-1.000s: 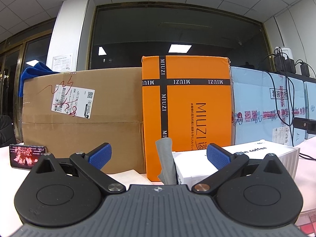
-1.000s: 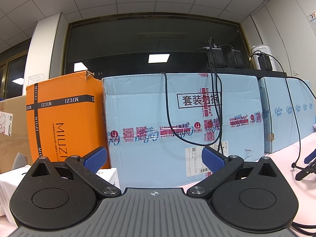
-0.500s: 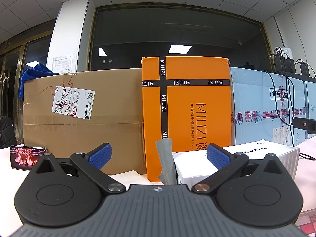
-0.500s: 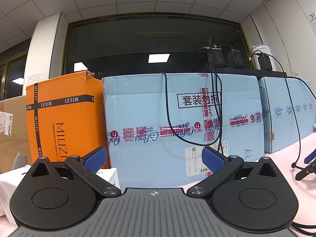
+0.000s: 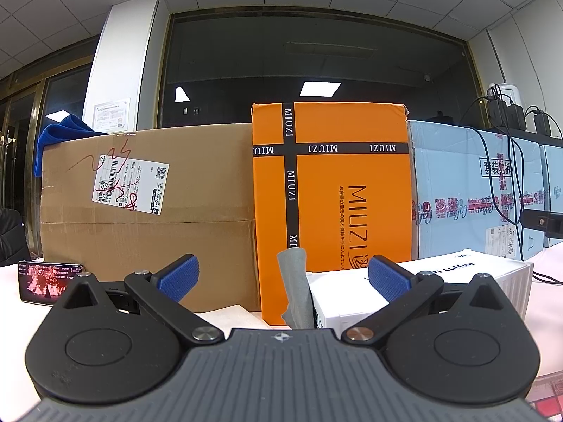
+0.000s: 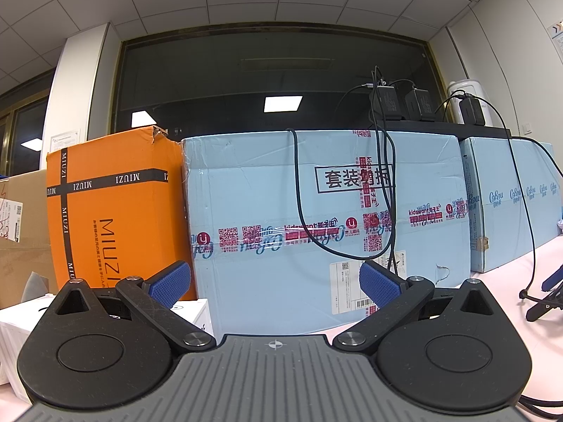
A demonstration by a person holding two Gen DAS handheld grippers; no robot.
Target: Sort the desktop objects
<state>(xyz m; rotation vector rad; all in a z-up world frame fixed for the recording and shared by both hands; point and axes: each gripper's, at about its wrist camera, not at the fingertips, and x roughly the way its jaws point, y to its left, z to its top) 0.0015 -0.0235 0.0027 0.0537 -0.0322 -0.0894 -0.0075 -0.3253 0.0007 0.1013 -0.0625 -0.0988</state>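
My left gripper [image 5: 281,276] is open and empty, held low over the white desk. Ahead of it stand a white coffee box [image 5: 418,288] and a grey cloth [image 5: 295,288] that sticks up beside the box. A phone with a lit screen [image 5: 45,279] lies at the far left of the desk. My right gripper [image 6: 274,281] is open and empty, facing a light blue carton. The white box [image 6: 88,313] shows at its lower left, partly hidden by the gripper.
A brown carton [image 5: 147,207], an orange MIUZI carton [image 5: 334,204] and light blue cartons [image 6: 323,225] form a wall along the back of the desk. Black cables [image 6: 383,183] hang over the blue carton. A black stand [image 6: 542,299] lies at the right.
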